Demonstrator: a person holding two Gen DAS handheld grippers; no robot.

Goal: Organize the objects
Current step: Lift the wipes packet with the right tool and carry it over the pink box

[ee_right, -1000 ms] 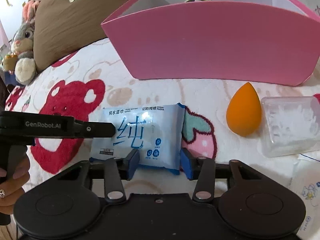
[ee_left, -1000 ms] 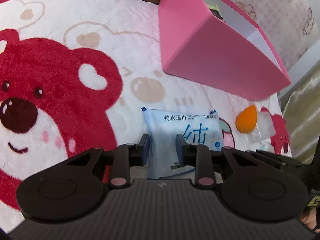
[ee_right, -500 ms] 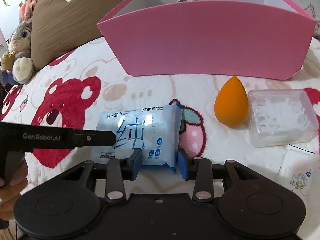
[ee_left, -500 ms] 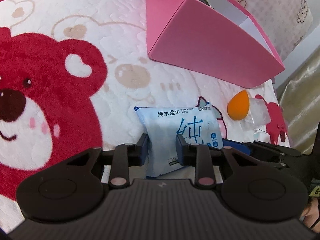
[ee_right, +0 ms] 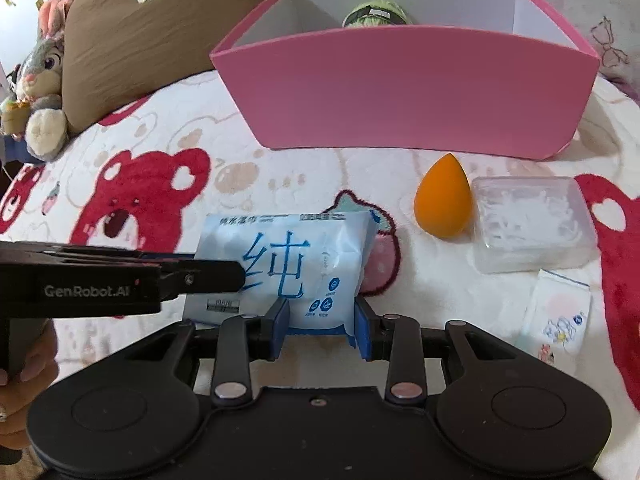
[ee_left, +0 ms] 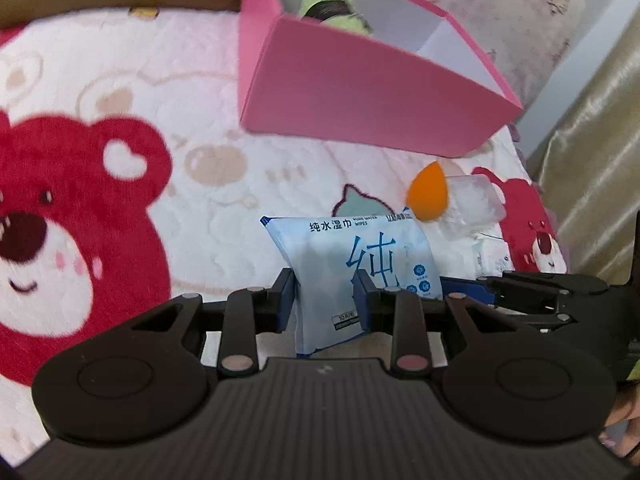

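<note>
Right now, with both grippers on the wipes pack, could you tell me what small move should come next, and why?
Probably carry the wipes pack up and forward toward the pink box. Both the left gripper and the right gripper grip it, and the box stands open just beyond.

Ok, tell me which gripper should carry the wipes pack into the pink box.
Probably both together: the left gripper and right gripper each clamp an end of the wipes pack. If only one, right: the pink box sits squarely ahead of it.

wipes pack (ee_right: 288, 264) | pale blue, upright | apparently lifted off blanket
</note>
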